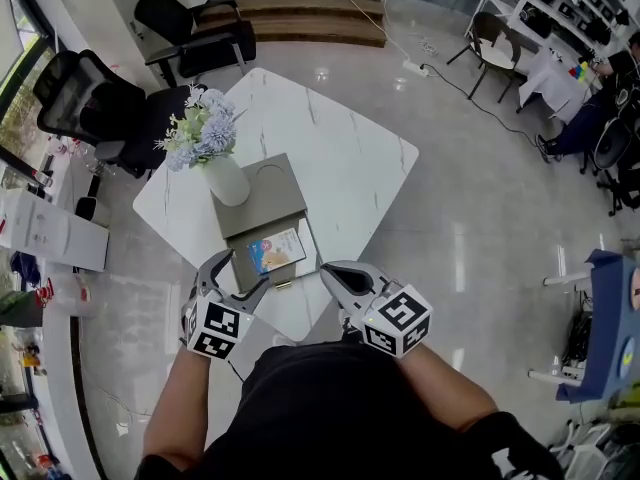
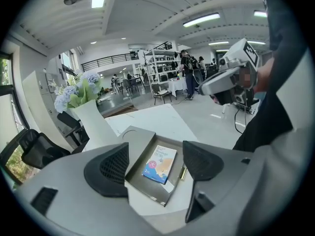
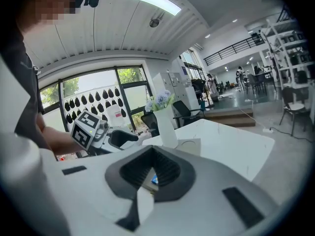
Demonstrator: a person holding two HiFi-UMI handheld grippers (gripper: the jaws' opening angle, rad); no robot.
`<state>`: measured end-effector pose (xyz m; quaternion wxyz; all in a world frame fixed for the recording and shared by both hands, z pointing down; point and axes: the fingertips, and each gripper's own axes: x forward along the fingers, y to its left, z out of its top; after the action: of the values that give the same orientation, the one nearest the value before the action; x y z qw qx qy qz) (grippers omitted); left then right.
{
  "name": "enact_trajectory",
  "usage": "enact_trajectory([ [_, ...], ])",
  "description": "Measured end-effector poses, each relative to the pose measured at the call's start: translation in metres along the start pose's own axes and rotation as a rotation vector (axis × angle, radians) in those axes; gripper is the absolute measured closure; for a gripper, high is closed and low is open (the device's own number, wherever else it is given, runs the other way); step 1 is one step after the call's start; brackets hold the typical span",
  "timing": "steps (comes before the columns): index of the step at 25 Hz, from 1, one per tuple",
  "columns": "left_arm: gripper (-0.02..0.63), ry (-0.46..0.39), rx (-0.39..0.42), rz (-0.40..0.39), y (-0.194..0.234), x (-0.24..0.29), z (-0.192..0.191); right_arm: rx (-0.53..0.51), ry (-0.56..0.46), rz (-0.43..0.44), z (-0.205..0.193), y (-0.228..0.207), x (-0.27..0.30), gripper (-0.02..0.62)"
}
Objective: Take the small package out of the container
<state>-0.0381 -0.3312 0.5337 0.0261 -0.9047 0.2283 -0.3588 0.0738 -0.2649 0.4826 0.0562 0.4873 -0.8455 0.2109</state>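
A small blue-and-white package (image 1: 277, 251) lies flat in an open grey container (image 1: 240, 246) at the near edge of the white table (image 1: 340, 158). In the left gripper view the package (image 2: 160, 164) rests in the container's tray (image 2: 142, 151), framed by the two jaws. My left gripper (image 1: 243, 271) is open, just short of the tray, with nothing between its pads (image 2: 112, 168). My right gripper (image 1: 330, 272) is shut and empty, to the right of the container. In its own view the right gripper (image 3: 151, 154) hides most of the tray.
A white vase of flowers (image 1: 226, 178) stands on the container's flat lid part (image 1: 265, 183), just behind the tray. Black chairs (image 1: 95, 103) stand off the table's far left corner. The person's torso is close against the near table edge.
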Motion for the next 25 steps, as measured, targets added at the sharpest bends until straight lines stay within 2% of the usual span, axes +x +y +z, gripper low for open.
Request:
enact_trajectory([
  [4, 0.244, 0.024, 0.032, -0.027, 0.000, 0.008, -0.002, 0.008, -0.003, -0.009, 0.000, -0.002, -0.002, 0.594],
  [8, 0.202, 0.086, 0.079, -0.078, -0.007, 0.022, -0.012, 0.014, -0.002, -0.015, -0.003, -0.003, -0.004, 0.594],
  [14, 0.202, 0.126, 0.170, -0.126, -0.018, 0.041, -0.017, 0.021, -0.007, -0.030, -0.004, -0.008, -0.007, 0.594],
  [25, 0.202, 0.219, 0.264, -0.223, -0.027, 0.090, -0.038, 0.047, 0.002, -0.057, -0.010, -0.019, -0.013, 0.594],
])
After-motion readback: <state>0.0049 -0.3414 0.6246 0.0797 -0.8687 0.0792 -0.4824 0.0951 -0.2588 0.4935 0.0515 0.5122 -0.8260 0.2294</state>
